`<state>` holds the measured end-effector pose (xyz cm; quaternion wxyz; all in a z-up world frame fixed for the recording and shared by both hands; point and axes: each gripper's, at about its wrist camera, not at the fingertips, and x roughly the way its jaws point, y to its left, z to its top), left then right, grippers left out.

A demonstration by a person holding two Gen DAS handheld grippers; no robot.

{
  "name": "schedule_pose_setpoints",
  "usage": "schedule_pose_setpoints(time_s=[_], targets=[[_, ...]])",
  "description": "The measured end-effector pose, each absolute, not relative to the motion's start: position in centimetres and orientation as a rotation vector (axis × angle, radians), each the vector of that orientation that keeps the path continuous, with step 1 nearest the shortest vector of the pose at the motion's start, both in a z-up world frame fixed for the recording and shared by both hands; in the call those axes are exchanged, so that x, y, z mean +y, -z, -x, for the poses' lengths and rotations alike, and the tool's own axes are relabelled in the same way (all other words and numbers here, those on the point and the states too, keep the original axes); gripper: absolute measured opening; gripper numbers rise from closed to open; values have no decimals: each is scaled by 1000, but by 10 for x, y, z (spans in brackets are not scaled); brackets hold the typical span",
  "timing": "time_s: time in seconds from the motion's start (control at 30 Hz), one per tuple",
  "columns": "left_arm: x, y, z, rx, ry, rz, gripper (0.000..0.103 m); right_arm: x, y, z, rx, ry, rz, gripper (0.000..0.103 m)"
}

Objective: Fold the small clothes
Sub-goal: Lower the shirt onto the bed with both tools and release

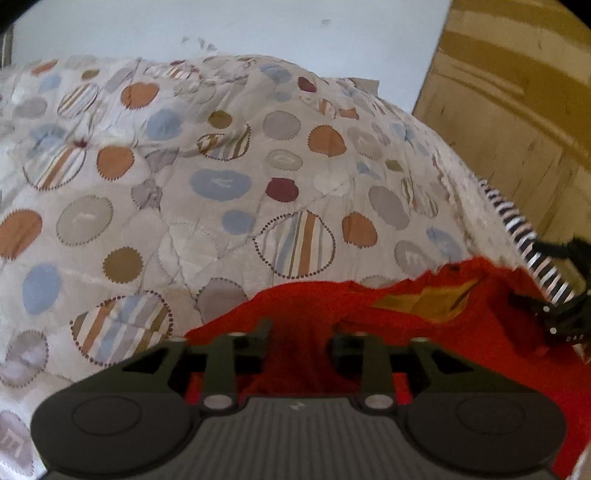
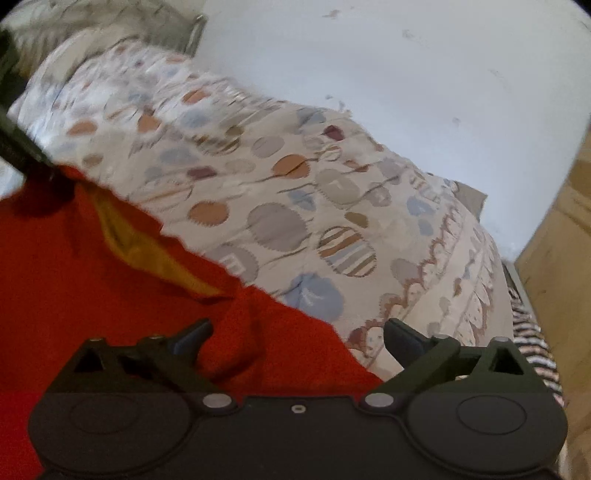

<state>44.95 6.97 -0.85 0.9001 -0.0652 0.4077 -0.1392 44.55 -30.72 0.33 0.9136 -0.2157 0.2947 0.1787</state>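
Garment [image 1: 314, 306] on the bedcover [image 1: 184, 177]

It lies at the near edge; the wall [image 1: 240, 26] is behind the bed, the wooden panel [image 1: 517, 110] at far right.
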Motion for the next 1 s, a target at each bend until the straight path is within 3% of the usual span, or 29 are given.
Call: schedule_pose_setpoints(time_s=[0.07, 0.2, 0.43, 0.67, 0.73, 0.77, 0.83, 0.87, 0.9, 0.93, 0.97, 1.0], targets=[[80, 0, -447, 805, 277, 187, 80, -318, -12, -453, 616, -361, 374, 102], [98, -21, -440, 730, 287, 277, 96, -347, -29, -466, 669, -342, 149, 102], [112, -34, -418, 655, 337, 251, 102, -374, -42, -448, 659, -412, -50, 102], [99, 4, -398, 724, 351, 101, 102, -333, -15, -384, 659, -590, 393, 102], [97, 11, -398, 725, 336, 107, 98, -322, -4, -377, 662, -602, 478, 102], [98, 14, -398, 726, 325, 118, 90, -319, 1, -378, 670, -598, 484, 101], [99, 18, -405, 730, 305, 168, 71, -318, 4, -386, 674, -583, 435, 92], [102, 20, -407, 729, 299, 194, 53, -320, 4, -391, 670, -564, 396, 87], [105, 21, -411, 731, 301, 220, 27, -322, 4, -397, 664, -540, 359, 78], [108, 21, -414, 732, 302, 253, 16, -326, 3, -403, 656, -517, 322, 59], [110, 21, -415, 721, 288, 271, 13, -329, 2, -408, 647, -496, 288, 44], [112, 20, -414, 699, 267, 279, 11, -333, 0, -413, 640, -472, 257, 14]])
